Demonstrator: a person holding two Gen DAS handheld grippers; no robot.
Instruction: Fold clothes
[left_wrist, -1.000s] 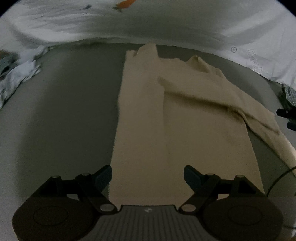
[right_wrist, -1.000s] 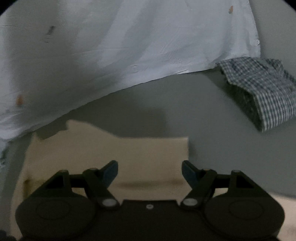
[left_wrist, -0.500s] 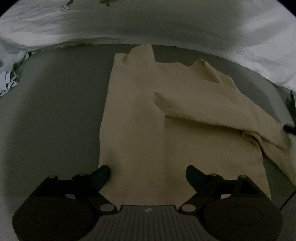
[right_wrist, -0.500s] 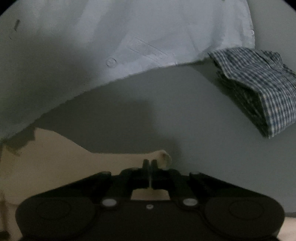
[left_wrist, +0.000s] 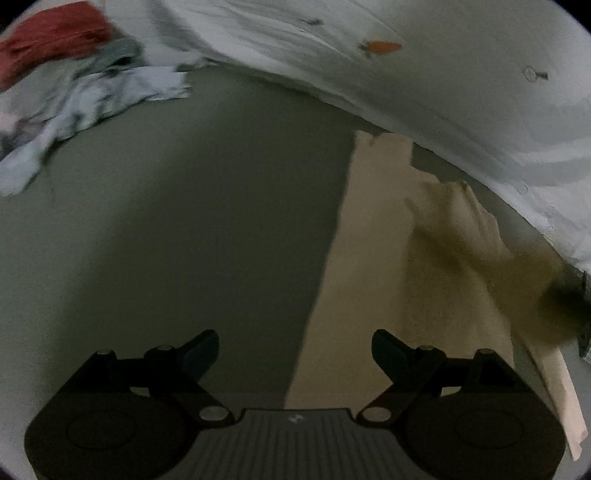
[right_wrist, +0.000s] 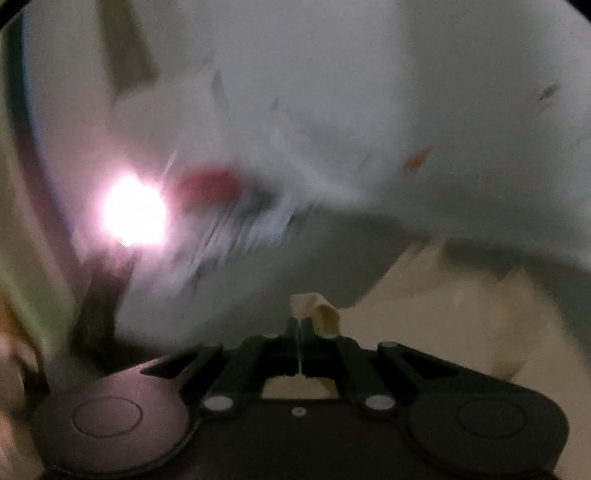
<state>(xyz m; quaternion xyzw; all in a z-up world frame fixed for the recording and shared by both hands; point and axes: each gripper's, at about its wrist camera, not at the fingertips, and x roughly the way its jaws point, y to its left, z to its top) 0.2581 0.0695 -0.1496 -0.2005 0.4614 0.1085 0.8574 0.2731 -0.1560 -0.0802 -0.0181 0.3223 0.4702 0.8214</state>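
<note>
Cream garment (left_wrist: 373, 280): lying flat on the grey table (left_wrist: 184, 240), left side already turned in to a straight edge, right sleeve and final folds outstanding. Fabric plain, soft, matte. Right gripper (right_wrist: 300, 328) clamped on a sleeve end; left gripper (left_wrist: 295, 350) spread wide, empty, above the garment's left edge.
</note>
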